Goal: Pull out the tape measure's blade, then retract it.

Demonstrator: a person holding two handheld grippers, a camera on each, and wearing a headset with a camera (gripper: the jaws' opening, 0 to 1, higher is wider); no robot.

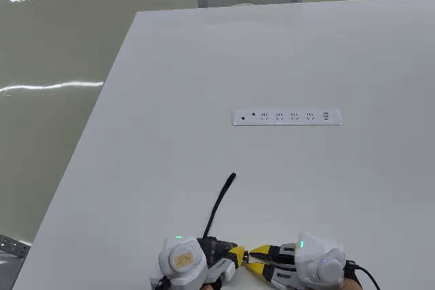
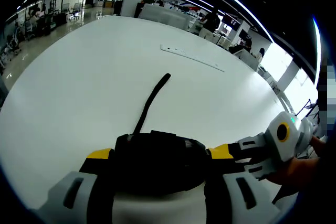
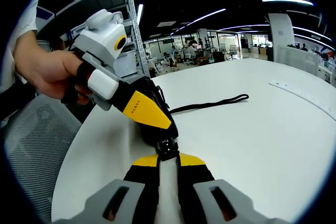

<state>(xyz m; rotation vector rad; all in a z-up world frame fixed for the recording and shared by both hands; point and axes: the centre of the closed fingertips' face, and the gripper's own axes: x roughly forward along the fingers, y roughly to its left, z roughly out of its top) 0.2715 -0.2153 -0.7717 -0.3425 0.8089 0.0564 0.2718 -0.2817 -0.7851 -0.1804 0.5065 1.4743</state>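
Gripping a black tape measure between two handheld grippers at a white table

Low in the head view, close to the bottom edge, the left gripper (image 1: 228,256) and the right gripper (image 1: 255,259) pointed toward each other, tips almost meeting, above a white table (image 1: 170,100). The tape measure (image 1: 219,248) sat between them, at the bottom centre of the frame.

In the left gripper view, the left gripper (image 2: 160,153) had its two jaws clamped on the tape measure (image 2: 157,163), one yellow pad (image 2: 100,154) pressed against each side of the black case. A thin black strap (image 2: 152,100) ran from the case up the middle of the frame and lay on the table. The right gripper (image 2: 273,145) came in from the right edge.

In the right gripper view, the right gripper (image 3: 168,156) had its jaws nearly together, pinched on a small dark end tab (image 3: 167,148) at the mouth of the case, at the centre of the frame. Almost no blade length showed between tab and case. A hand (image 3: 50,72) in the upper left held the left gripper (image 3: 137,102).

A white power strip (image 1: 286,117) lay flat right of centre in the head view, well apart from both grippers, and the strap (image 1: 221,202) curved up toward it.
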